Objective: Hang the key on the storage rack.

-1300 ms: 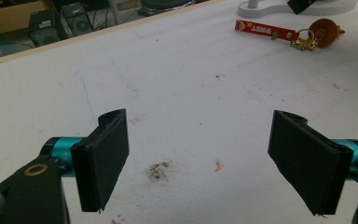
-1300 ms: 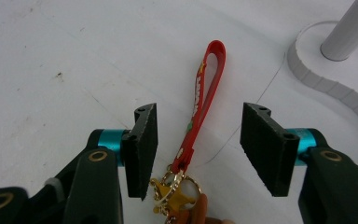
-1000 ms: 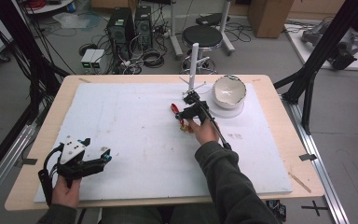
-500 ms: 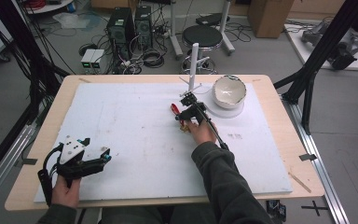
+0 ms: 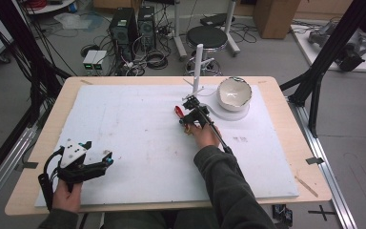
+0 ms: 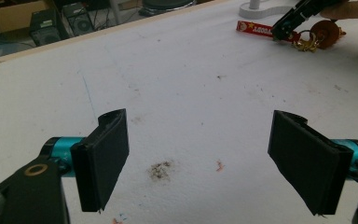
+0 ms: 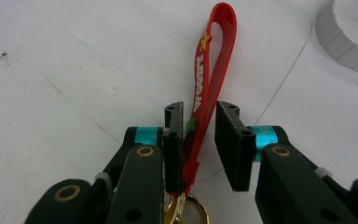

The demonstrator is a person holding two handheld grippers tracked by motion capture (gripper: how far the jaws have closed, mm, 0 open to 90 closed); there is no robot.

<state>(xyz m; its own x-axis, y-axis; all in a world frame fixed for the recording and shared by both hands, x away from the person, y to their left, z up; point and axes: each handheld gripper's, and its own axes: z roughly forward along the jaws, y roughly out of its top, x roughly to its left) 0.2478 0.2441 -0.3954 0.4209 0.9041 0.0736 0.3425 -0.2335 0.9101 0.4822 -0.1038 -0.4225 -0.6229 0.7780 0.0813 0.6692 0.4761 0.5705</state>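
Red rubbery key strap (image 7: 213,60) lay flat on the white foam-topped counter (image 5: 138,124), running between the right gripper (image 7: 199,122) jaws: touching one pad, a gap left at the other, jaws just closing, not yet clamped. Gold key ring (image 7: 189,212) behind. White bowl (image 5: 234,92) on round stand near. Left gripper (image 6: 198,154) well apart, jaws wide, holding nothing.

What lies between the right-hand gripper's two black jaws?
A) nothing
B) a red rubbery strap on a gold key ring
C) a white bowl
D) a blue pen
B: the right gripper view shows the red strap with its gold ring running between the right gripper's narrowed jaws.
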